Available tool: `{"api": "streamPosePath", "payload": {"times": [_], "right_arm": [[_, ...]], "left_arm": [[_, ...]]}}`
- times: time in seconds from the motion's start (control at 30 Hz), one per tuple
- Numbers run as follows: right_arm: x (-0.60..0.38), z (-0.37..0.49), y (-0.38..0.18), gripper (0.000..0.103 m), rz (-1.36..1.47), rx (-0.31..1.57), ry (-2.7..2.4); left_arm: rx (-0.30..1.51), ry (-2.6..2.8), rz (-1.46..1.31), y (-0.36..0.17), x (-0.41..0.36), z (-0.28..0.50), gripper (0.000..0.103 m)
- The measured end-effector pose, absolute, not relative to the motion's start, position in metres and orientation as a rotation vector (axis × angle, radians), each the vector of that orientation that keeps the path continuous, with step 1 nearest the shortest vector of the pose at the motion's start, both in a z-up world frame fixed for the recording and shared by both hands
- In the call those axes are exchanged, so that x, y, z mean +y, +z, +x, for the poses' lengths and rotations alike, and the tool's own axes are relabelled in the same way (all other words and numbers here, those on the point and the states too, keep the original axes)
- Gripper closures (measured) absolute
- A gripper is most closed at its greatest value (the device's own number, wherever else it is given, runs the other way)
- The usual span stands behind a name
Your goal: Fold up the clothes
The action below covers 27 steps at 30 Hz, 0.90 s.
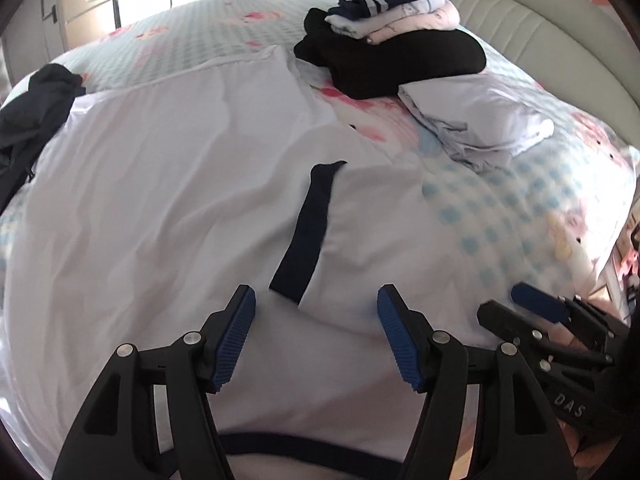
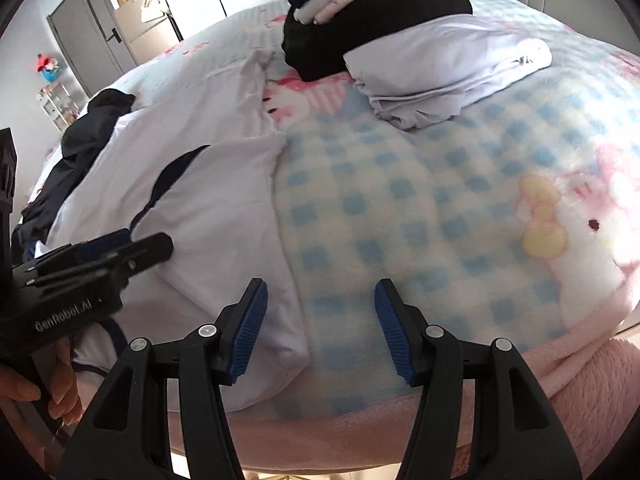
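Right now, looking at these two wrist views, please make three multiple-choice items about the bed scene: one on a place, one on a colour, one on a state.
1. Where does the folded white garment lie?
A. beside the folded black garment
B. on the floor
C. under the spread white shirt

2. What colour is the narrow fabric strip on the spread white shirt?
A. red
B. dark navy
C. yellow

3. How do the left gripper and the right gripper stand?
A. both shut on the shirt
B. one shut, one open
C. both open, holding nothing

Answers: 1 A, the white bundle rests on the blue checked blanket, against the black one. 2 B, the strip looks dark navy against the white cloth. 3 C, each pair of blue pads stands wide apart with nothing between them.
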State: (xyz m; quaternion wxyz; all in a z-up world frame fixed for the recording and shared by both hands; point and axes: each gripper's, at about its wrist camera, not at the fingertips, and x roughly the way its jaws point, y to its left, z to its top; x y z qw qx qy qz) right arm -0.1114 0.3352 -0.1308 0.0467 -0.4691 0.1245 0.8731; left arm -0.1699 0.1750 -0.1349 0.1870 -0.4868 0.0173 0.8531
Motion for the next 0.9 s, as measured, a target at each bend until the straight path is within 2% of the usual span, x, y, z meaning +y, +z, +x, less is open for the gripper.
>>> {"api": "streamPosePath", "payload": {"times": [0.17,0.37,0.47,0.7,0.9], "right_arm": [[0.328,-0.109,-0.127,0.046,-1.387,0.357,2.673],[0.29,-0.11,-0.092,0.042,-1.276,0.182,2.899],[0.27,-0.117,-0.092,0.042,-1.326,0.175,2.889],[0.221,-0.112,-0.108,0.042,-1.416,0.023,2.903],[0.191,-0.122,-0.113,0.042,-1.478,-0.022,2.924]], "left_arm": [[0.029,2.407,-1.387,-0.13,0.148,-0.153,0.037],[-0.1,2.435,-1.421,-0.131,0.105,-0.137,0.037],[-0.132,2.502,-1.425,-0.129,0.08,-0.131,0.037],[-0.127,2.638,-1.556,-0.138,0.003,-0.113,0.039],[-0.148,2.631,-1.53,-0.147,-0.012,-0.091,0.039]]}}
